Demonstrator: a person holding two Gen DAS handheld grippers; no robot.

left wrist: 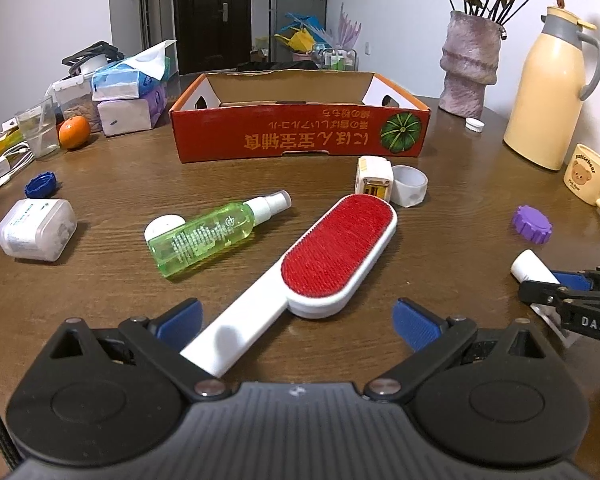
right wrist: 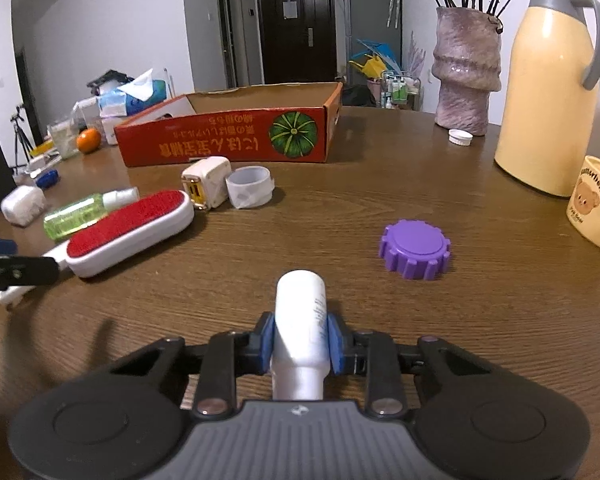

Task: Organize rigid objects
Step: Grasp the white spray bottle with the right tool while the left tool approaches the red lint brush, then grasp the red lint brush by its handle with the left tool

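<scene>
Right wrist view: our right tongs [right wrist: 300, 340] were clenched on a white tube [right wrist: 300, 312] lying on the table [right wrist: 460, 300]. No lift yet, we judged. Left tongs [left wrist: 298, 316] gaped, straddling the white handle of the lint brush [left wrist: 324, 256]. Next, we reckoned: raise the tube and carry it to the orange box [right wrist: 228, 144], clearing its near wall.

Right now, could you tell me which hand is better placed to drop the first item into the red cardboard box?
Right. The right gripper is shut on the white tube, ready to carry to the red box. The left gripper is open around the lint brush handle, not gripping.
</scene>
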